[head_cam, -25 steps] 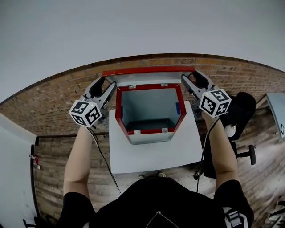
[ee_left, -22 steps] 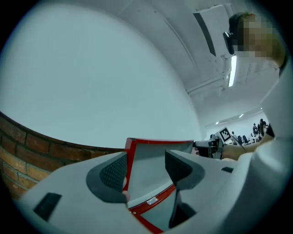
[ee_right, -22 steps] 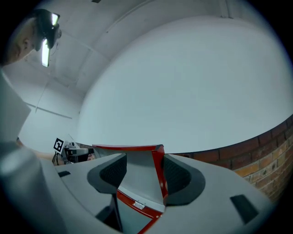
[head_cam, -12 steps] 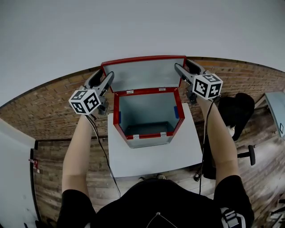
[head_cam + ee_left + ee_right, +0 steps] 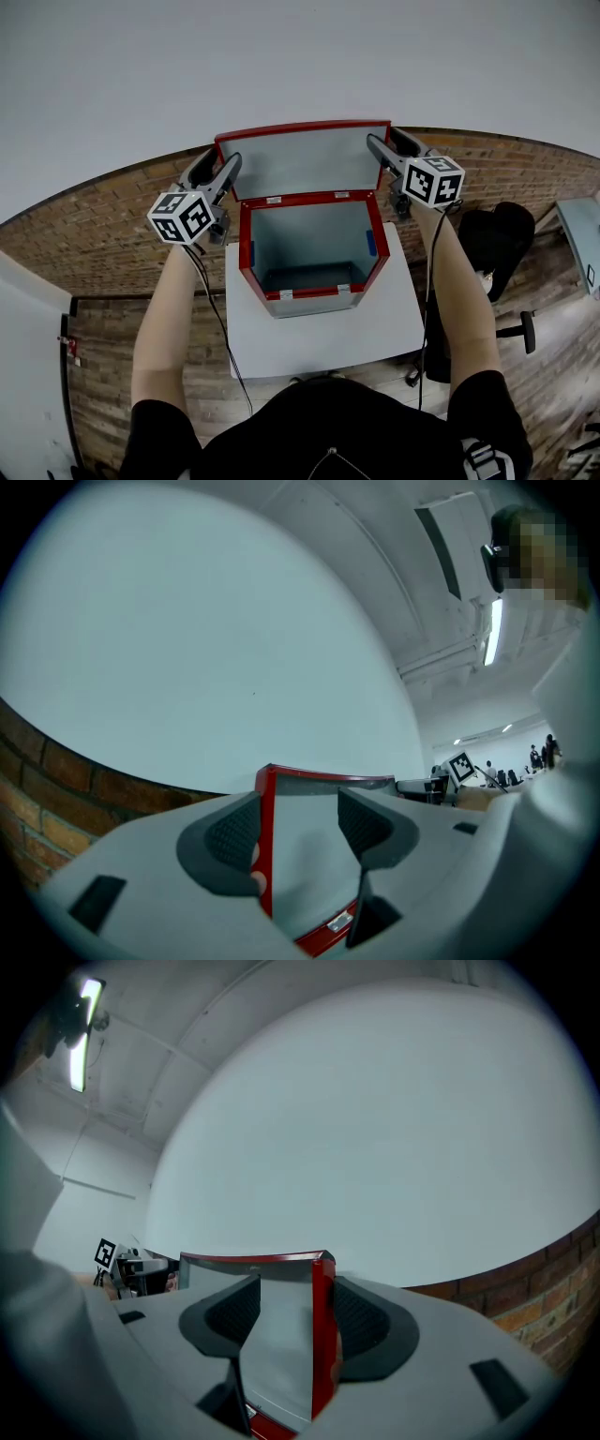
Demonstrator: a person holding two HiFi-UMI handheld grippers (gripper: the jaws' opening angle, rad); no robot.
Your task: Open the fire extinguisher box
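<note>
The fire extinguisher box point(image 5: 314, 293) is a grey metal case with a red rim, standing on a white table point(image 5: 323, 330). It is empty inside. Its lid point(image 5: 302, 159) stands upright at the back, near the white wall. My left gripper point(image 5: 223, 171) is at the lid's left edge and my right gripper point(image 5: 386, 150) at its right edge. In the left gripper view the lid's red edge point(image 5: 266, 846) lies between the spread jaws of the left gripper point(image 5: 295, 832), close to the left pad. In the right gripper view the red edge point(image 5: 322, 1335) lies by the right pad of the right gripper point(image 5: 295, 1314).
Brick-patterned floor surrounds the table. A black office chair point(image 5: 502, 239) stands to the right, and cables hang from both grippers. Two small blue tabs point(image 5: 371, 242) sit on the box's inner side walls.
The lid has swung from nearly flat to upright against the wall. Both grippers rose and moved back with its edges.
</note>
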